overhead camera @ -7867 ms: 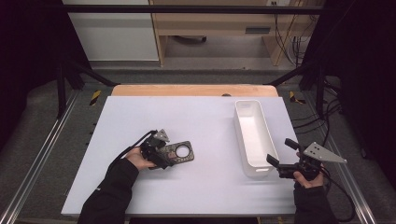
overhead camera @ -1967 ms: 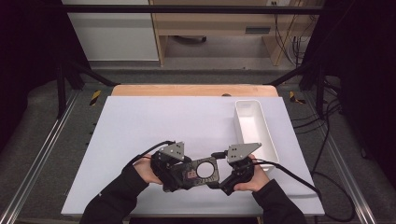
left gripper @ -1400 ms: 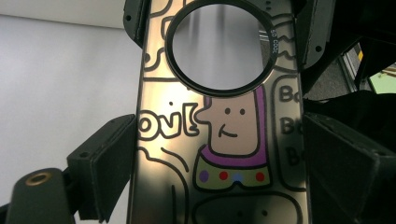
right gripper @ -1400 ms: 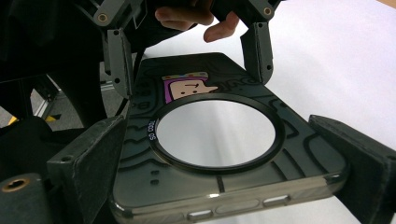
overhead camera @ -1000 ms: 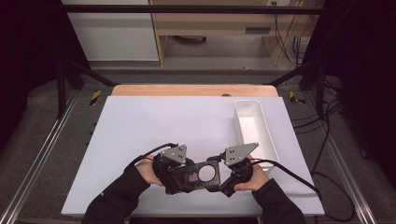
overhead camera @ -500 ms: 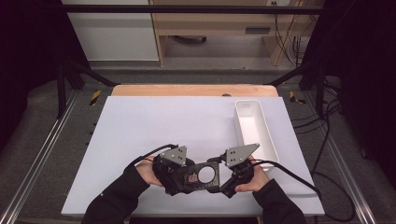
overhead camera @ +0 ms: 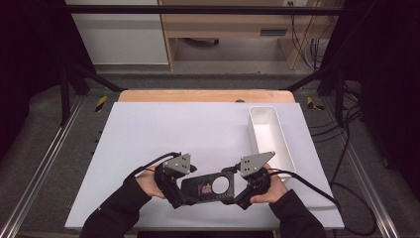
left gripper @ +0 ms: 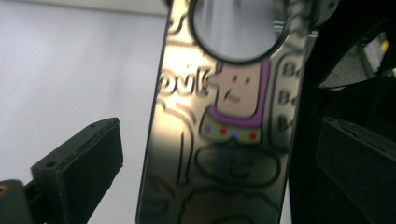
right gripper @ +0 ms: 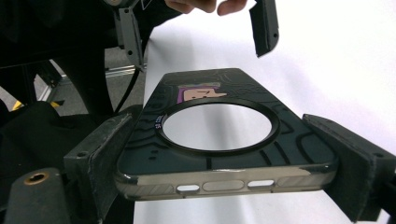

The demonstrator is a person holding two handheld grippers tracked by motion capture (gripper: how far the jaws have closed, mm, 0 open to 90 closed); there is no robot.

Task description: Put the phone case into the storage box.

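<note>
A dark glossy phone case (overhead camera: 198, 188) with a round cut-out and a cartoon print is held just above the white table near its front edge. My right gripper (overhead camera: 232, 192) is shut on the case's right end; in the right gripper view its jaws press both long edges of the case (right gripper: 289, 149). My left gripper (overhead camera: 187, 197) is at the other end, open. In the left gripper view the case (left gripper: 229, 140) runs between the left gripper's (left gripper: 217, 154) jaws with a gap on each side. The right gripper (right gripper: 217, 128) view also shows one pad (right gripper: 264, 28) of the left gripper beyond the case.
A long white tray (overhead camera: 251, 130) stands at the right of the table, close behind my right hand. The white table top (overhead camera: 173, 129) stretches away behind and to the left. Cables trail from both grippers, and metal rails run along both table sides.
The right gripper came over from beside the tray and took the case's right end, and the case shifted right and toward the front. Over the last second hardly anything moved.
</note>
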